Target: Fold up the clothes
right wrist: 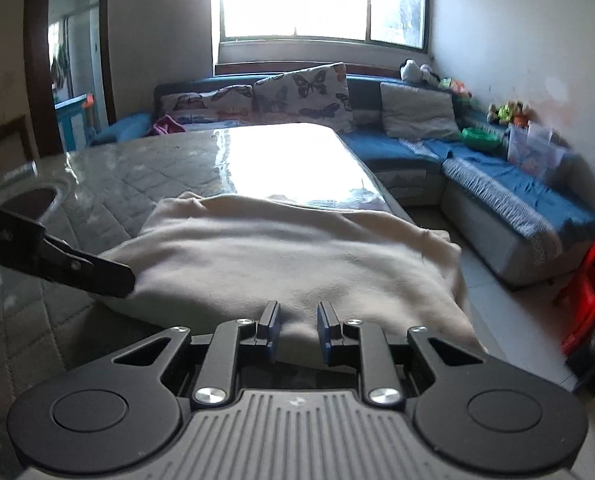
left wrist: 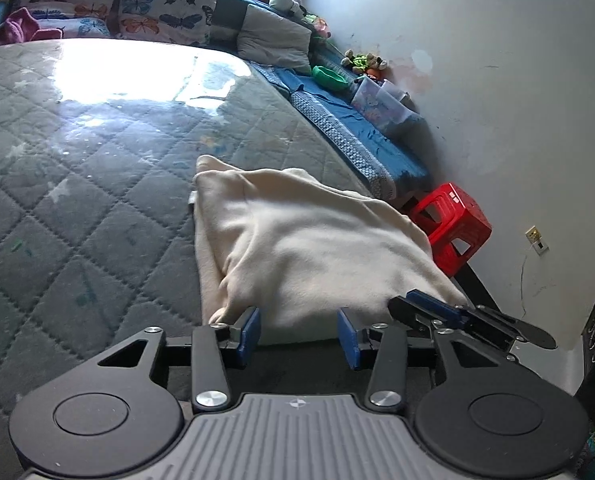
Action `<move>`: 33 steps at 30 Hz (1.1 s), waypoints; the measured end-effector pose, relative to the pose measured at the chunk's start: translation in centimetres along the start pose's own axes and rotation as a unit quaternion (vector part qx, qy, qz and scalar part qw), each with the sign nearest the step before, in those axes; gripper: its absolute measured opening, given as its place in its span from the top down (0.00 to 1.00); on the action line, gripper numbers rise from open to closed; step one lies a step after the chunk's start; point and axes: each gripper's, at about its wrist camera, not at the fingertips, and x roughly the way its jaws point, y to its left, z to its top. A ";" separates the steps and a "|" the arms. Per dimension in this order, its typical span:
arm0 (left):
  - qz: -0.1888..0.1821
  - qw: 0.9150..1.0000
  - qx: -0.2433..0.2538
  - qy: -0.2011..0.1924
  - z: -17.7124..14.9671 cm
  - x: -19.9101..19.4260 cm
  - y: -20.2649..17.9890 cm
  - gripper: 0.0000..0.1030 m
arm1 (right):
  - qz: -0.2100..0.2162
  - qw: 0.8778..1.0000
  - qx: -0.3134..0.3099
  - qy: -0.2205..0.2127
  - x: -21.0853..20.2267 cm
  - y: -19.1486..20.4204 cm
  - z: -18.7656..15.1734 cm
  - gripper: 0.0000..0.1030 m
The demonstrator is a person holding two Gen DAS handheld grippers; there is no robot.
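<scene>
Containers. In the left wrist view, a green bowl (left wrist: 330,76) sits on the blue-covered sofa (left wrist: 361,136) along the wall; its contents cannot be made out. Just to its right stands a clear plastic box (left wrist: 381,104) with printed items inside, too small to identify. In the right wrist view the same bowl (right wrist: 479,137) and box (right wrist: 535,152) appear on the sofa (right wrist: 517,196) at the right. A red plastic stool (left wrist: 451,226) stands on the floor beside the sofa's end.

Task item. A cream garment (left wrist: 297,240) lies on the quilted grey mattress (left wrist: 77,200) near its right-hand edge, its near hem at both grippers. In the right wrist view the garment (right wrist: 281,256) spreads across the mattress (right wrist: 145,176) corner, with one side hanging past the edge.

Left gripper (left wrist: 299,330). Angled downward at the garment's near edge. The blue pads (left wrist: 252,328) stand roughly half apart, with the hem bulging between them; whether they press on the cloth cannot be told. Seen from the right wrist view, its black finger (right wrist: 97,276) reaches in from the left over the cloth's corner.

Right gripper (right wrist: 297,326). Angled downward at the same hem, further right. The jaws are narrowly apart, and a fold of the garment is pinched between them. In the left wrist view it (left wrist: 429,310) lies at the cloth's lower right corner.
</scene>
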 end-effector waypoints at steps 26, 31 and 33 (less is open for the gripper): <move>0.076 0.997 0.009 -0.013 -1.9 -2.7 1.6 0.09 | 0.017 0.999 0.020 0.026 -2.2 2.6 -1.0 0.50; 0.092 0.995 0.029 -0.017 -2.3 -3.0 1.1 0.02 | 0.014 0.999 0.028 0.028 -2.4 2.6 -1.3 0.46; 0.098 0.994 0.037 -0.018 -2.5 -3.0 0.8 0.01 | 0.012 0.999 0.032 0.028 -2.5 2.6 -1.5 0.46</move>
